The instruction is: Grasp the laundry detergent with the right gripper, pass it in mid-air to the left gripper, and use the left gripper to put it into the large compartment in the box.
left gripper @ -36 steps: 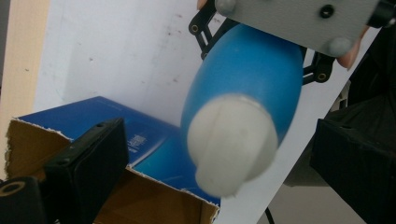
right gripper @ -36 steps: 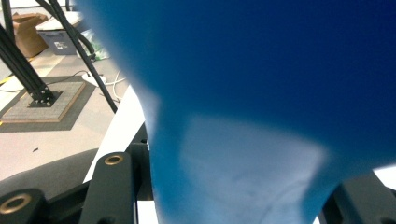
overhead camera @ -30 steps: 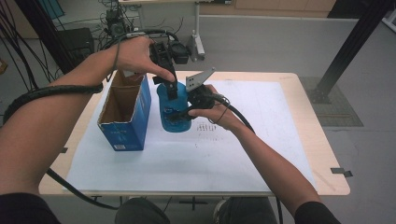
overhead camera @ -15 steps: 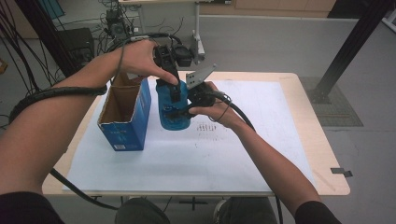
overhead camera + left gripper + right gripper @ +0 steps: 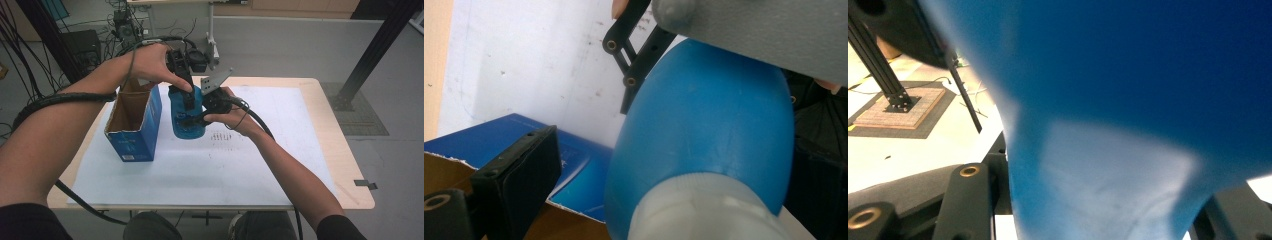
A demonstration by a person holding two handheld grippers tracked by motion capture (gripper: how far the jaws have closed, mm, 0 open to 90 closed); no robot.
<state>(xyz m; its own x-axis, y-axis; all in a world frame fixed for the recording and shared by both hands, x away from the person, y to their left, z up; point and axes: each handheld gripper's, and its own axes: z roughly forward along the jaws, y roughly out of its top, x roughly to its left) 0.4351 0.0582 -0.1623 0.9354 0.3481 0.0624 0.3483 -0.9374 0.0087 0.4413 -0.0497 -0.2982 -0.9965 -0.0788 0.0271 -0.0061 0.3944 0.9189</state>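
Observation:
A blue plastic bottle (image 5: 186, 120) with a white cap (image 5: 704, 210) is held upright just above the white sheet, beside the box. My right gripper (image 5: 194, 119) comes in from the right and is shut on the bottle's body (image 5: 1128, 100), which sits between both jaws in the right gripper view. My left gripper (image 5: 188, 98) reaches down from above at the bottle's top. In the left gripper view its jaws stand on either side of the cap, and a gap shows between the left jaw and the cap. The right gripper's grey plate (image 5: 764, 30) shows behind the bottle.
An open blue cardboard box (image 5: 134, 122) stands upright on the white paper sheet (image 5: 260, 160), just left of the bottle. The wooden table edge (image 5: 350, 165) runs along the right. Cables trail from both grippers; a black frame post (image 5: 372, 55) stands on the floor beyond the table.

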